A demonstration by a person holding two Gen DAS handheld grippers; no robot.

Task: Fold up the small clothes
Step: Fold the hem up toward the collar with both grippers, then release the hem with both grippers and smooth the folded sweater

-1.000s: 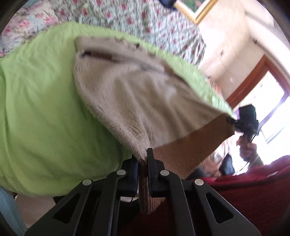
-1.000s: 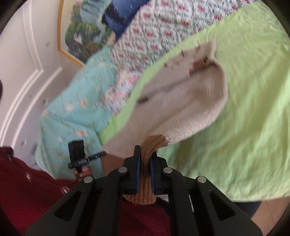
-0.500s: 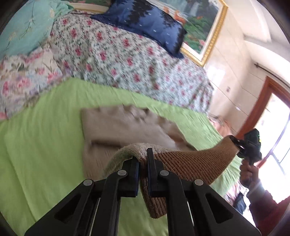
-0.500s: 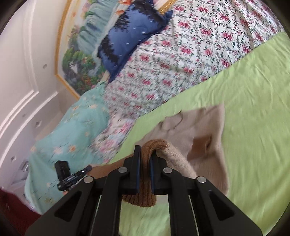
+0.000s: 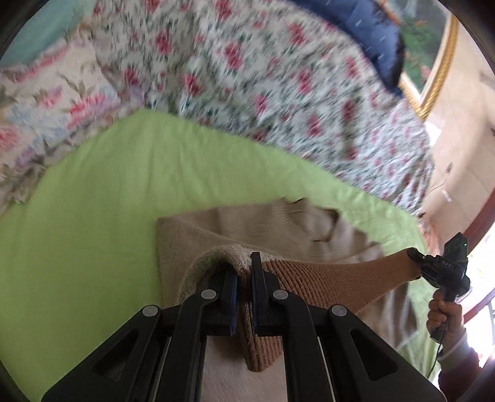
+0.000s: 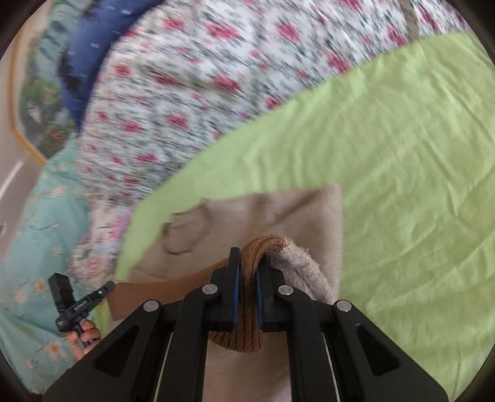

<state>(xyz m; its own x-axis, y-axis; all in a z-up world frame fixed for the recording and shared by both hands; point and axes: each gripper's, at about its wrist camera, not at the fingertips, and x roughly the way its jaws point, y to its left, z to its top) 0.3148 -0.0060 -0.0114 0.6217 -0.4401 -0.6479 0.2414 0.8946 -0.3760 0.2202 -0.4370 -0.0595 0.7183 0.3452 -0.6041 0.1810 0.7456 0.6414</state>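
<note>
Ribbed hem [image 5: 340, 278] carried farther over the beige sweater [image 5: 216, 228]; left gripper [image 5: 244, 278] and right gripper [image 6: 247, 278] both clamp it. Fold half done, laying down remains.

A green sheet [image 5: 130, 191] covers the frame's middle, a floral bedspread [image 5: 247, 71] and blue pillow [image 5: 368, 27] above, a gold-framed painting [image 5: 433, 62] upper right.

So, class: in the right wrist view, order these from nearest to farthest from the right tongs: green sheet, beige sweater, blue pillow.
1. beige sweater, clamped in the right tongs.
2. green sheet, beneath the sweater and to the right.
3. blue pillow, far upper left.
</note>
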